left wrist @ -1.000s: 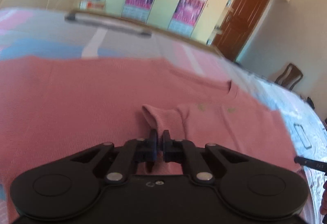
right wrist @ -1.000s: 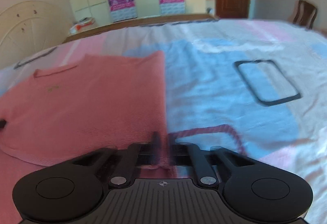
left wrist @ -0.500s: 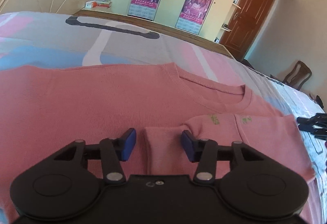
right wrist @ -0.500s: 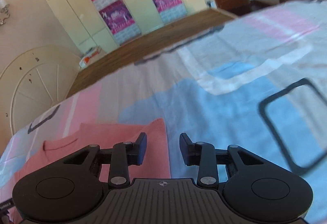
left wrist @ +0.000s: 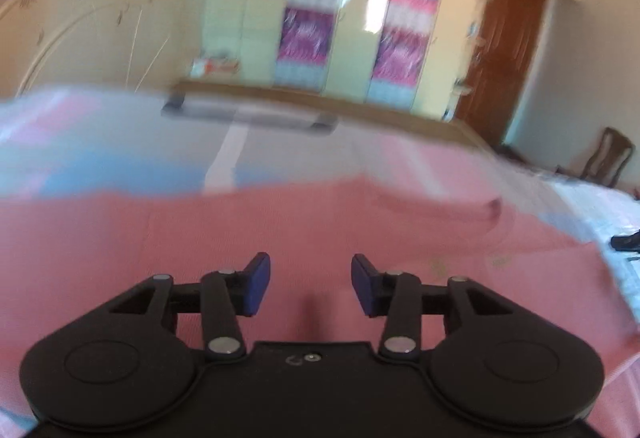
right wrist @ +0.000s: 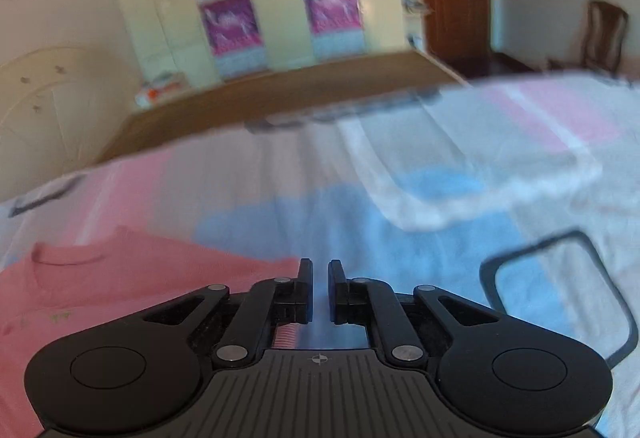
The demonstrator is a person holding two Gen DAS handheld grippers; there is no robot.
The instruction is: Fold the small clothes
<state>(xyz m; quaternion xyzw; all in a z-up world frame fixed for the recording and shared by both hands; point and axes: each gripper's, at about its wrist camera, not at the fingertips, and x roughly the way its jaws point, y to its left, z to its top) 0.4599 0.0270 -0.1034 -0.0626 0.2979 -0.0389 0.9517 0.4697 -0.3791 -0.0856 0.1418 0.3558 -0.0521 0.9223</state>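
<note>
A pink knit sweater [left wrist: 200,238] lies flat on the bed, with one sleeve folded in across its front. My left gripper [left wrist: 311,288] is open and empty, raised a little over the sweater's middle. In the right wrist view the sweater [right wrist: 120,286] lies at the lower left, neckline up. My right gripper [right wrist: 318,290] hangs over the sweater's right edge, its jaws nearly closed with a narrow gap and nothing between them. Both views are blurred.
The bed sheet [right wrist: 440,198] has pink, blue and white patches with dark outlines. A wooden footboard [right wrist: 280,94], wardrobes with purple posters [left wrist: 312,18], a brown door [left wrist: 508,58] and a chair [right wrist: 604,34] stand beyond the bed.
My left gripper let go of the sleeve, opened and has lifted back. My right gripper opened off the sweater's edge, rose, and has now narrowed almost shut.
</note>
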